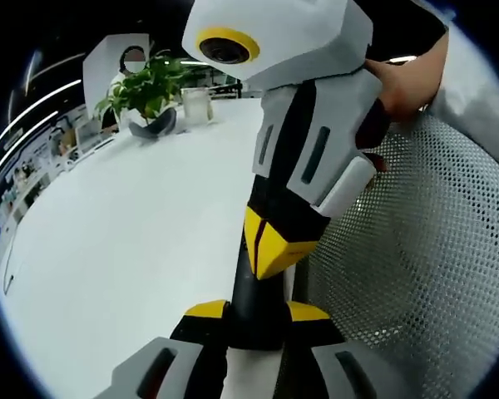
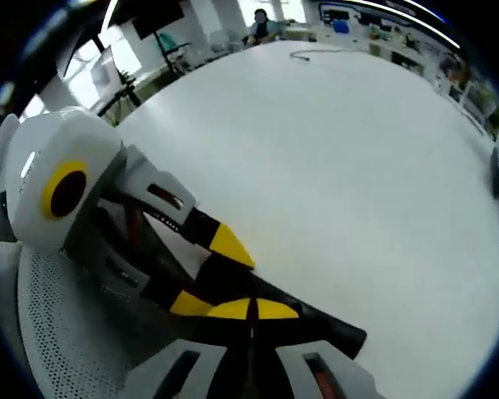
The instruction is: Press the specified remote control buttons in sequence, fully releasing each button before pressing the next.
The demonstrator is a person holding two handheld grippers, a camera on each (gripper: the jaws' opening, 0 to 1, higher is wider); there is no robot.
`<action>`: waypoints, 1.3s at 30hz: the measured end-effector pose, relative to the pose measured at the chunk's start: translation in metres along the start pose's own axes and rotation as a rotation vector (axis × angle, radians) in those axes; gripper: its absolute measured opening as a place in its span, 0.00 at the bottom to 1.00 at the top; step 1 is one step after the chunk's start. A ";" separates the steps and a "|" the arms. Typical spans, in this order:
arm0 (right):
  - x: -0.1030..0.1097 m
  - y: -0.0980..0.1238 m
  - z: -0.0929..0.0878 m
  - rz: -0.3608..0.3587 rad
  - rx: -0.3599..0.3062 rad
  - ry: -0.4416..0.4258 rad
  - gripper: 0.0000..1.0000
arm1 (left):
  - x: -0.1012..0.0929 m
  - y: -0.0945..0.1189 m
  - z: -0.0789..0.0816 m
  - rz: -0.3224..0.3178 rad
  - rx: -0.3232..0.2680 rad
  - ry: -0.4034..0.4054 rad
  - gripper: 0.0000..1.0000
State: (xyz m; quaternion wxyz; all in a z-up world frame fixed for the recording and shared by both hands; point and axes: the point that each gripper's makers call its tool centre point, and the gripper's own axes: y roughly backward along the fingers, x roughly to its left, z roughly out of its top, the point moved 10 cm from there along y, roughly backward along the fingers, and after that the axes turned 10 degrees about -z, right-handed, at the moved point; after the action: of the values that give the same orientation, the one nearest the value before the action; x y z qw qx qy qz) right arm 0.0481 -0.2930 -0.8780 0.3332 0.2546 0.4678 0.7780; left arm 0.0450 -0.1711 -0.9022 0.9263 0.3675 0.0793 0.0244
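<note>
A black remote control point(image 1: 251, 293) is clamped between the yellow-tipped jaws of my left gripper point(image 1: 256, 312), low in the left gripper view. My right gripper point(image 1: 270, 249) comes down from the upper right with its yellow tips together, and they rest on the remote's top face. In the right gripper view the right gripper point(image 2: 251, 309) is shut, with its tips over the remote point(image 2: 333, 332). The left gripper point(image 2: 208, 273) reaches in from the left and grips the remote's sides. The buttons are hidden under the tips.
The white table point(image 1: 133, 249) stretches away to the left. A potted plant point(image 1: 145, 91) and a glass point(image 1: 195, 106) stand at its far end. A grey mesh chair back point(image 1: 416, 258) is close on the right, and a hand point(image 1: 399, 83) holds the right gripper. A cable point(image 2: 316, 54) lies far off.
</note>
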 end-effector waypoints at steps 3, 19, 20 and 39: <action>-0.001 0.000 0.000 0.016 -0.002 0.007 0.00 | 0.001 0.000 0.000 -0.004 -0.003 -0.004 0.25; -0.042 0.081 0.005 -0.309 -0.395 -0.140 0.00 | 0.003 -0.001 0.000 -0.001 -0.006 -0.006 0.24; -0.044 0.086 0.004 -0.338 -0.412 -0.129 0.00 | 0.005 0.000 0.001 -0.003 0.002 -0.011 0.24; -0.076 0.099 -0.012 -0.400 -0.644 -0.348 0.59 | 0.057 0.017 -0.002 0.034 0.058 -0.006 0.24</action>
State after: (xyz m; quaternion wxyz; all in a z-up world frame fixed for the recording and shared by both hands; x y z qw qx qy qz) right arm 0.0608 -0.3909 -0.8011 0.6145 0.1691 0.1777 0.7498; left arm 0.1008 -0.1517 -0.8993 0.9149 0.3956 0.0710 0.0370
